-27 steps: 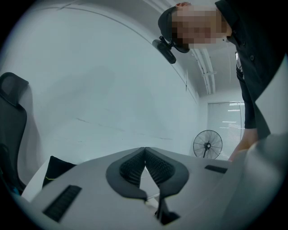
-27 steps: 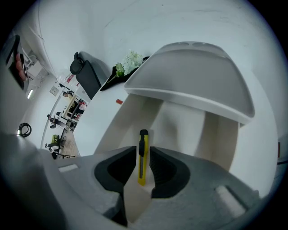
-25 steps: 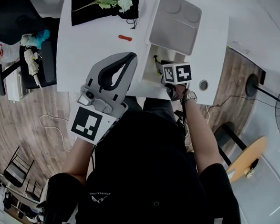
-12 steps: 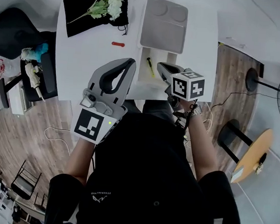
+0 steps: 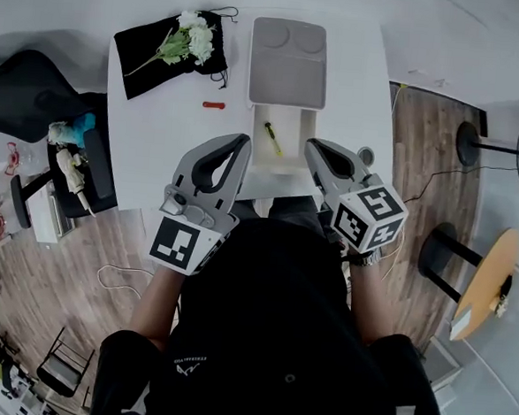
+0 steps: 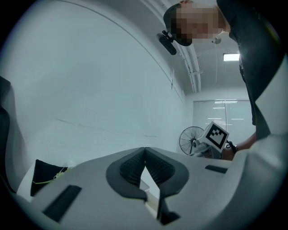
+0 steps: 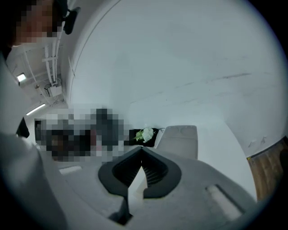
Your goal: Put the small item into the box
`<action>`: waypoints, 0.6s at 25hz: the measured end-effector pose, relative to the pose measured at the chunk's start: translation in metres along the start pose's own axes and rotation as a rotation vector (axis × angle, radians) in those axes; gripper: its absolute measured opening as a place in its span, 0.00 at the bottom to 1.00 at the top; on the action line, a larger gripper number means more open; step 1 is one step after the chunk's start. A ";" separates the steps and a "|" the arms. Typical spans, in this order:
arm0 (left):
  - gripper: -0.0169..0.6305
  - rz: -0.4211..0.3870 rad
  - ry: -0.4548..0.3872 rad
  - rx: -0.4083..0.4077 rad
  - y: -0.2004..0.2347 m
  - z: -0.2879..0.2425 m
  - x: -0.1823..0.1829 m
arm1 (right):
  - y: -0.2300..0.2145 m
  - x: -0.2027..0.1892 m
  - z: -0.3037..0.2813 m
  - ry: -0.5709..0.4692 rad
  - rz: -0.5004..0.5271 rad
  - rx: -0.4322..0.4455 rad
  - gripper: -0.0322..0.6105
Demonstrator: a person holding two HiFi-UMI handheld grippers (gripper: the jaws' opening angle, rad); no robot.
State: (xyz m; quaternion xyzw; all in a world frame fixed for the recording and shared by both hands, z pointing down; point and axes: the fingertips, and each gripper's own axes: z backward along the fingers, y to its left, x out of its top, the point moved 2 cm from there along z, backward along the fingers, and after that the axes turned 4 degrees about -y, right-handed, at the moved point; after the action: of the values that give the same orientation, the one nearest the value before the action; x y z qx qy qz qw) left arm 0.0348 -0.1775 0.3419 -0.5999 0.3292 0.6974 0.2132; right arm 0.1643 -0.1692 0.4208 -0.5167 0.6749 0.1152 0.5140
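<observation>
White surface (image 5: 157, 151) over a wood floor (image 5: 34, 257) carries everything in the head view. At its far middle sits the box (image 5: 295, 138), with its grey lid (image 5: 288, 62) swung open behind it. The small item (image 5: 271, 138), a slim yellow-and-dark piece, lies inside the box. A black cloth (image 5: 137, 52) with white flowers (image 5: 194, 33) lies at the far left corner, and a red piece (image 5: 213, 104) rests between the cloth and the box. The left gripper (image 5: 240, 142) and right gripper (image 5: 313, 146) hover at the near edge, one on either side of the box. Left fingers (image 6: 130, 168) and right fingers (image 7: 155, 173) are closed tip to tip, with nothing between them.
</observation>
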 end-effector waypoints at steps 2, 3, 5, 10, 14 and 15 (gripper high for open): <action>0.03 -0.003 0.005 -0.016 -0.004 0.000 0.000 | 0.003 0.006 0.012 -0.053 0.004 -0.013 0.06; 0.03 -0.003 0.012 -0.024 -0.007 0.000 0.000 | 0.005 0.009 0.018 -0.084 0.000 -0.011 0.06; 0.03 -0.015 -0.007 -0.040 -0.012 -0.001 0.003 | 0.007 0.012 0.030 -0.148 -0.012 -0.004 0.06; 0.03 0.000 0.056 -0.047 -0.019 0.001 0.005 | 0.011 0.031 0.052 -0.285 0.024 0.006 0.06; 0.03 -0.003 0.002 -0.053 -0.021 0.001 0.032 | 0.015 0.057 0.069 -0.373 0.051 -0.012 0.06; 0.03 -0.019 -0.018 -0.049 -0.020 0.001 0.041 | 0.018 0.065 0.074 -0.395 0.063 -0.013 0.06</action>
State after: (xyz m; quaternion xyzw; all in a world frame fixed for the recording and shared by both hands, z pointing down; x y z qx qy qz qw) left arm 0.0400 -0.1665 0.2976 -0.6018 0.3043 0.7086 0.2079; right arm 0.1968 -0.1481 0.3282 -0.4660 0.5761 0.2345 0.6292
